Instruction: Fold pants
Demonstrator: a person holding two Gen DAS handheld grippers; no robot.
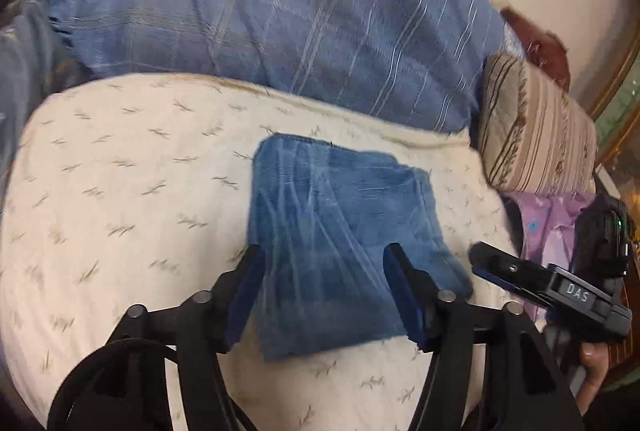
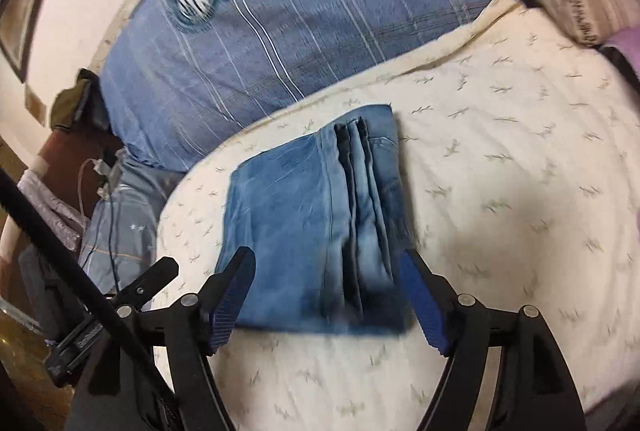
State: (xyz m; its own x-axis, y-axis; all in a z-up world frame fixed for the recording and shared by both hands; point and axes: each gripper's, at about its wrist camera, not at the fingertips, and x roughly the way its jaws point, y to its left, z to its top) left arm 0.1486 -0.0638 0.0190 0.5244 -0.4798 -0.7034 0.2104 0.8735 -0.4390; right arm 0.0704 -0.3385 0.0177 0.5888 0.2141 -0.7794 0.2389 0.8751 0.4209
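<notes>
The blue denim pants [image 1: 340,231] lie folded into a compact rectangle on the cream patterned bedcover [image 1: 120,191]. They also show in the right wrist view [image 2: 312,223], with stacked folded edges on their right side. My left gripper [image 1: 324,255] is open and empty, its jaws spread just above the near part of the bundle. My right gripper [image 2: 328,259] is open and empty, its jaws spread wider than the bundle's near edge. The right gripper also shows in the left wrist view [image 1: 480,263] at the right, beside the pants.
A blue striped blanket [image 1: 280,11] lies behind the pants. A striped beige pillow [image 1: 536,135] and purple cloth [image 1: 548,223] sit at the right. In the right wrist view, cables [image 2: 100,183] and a dark pole [image 2: 60,255] stand at the bed's left side.
</notes>
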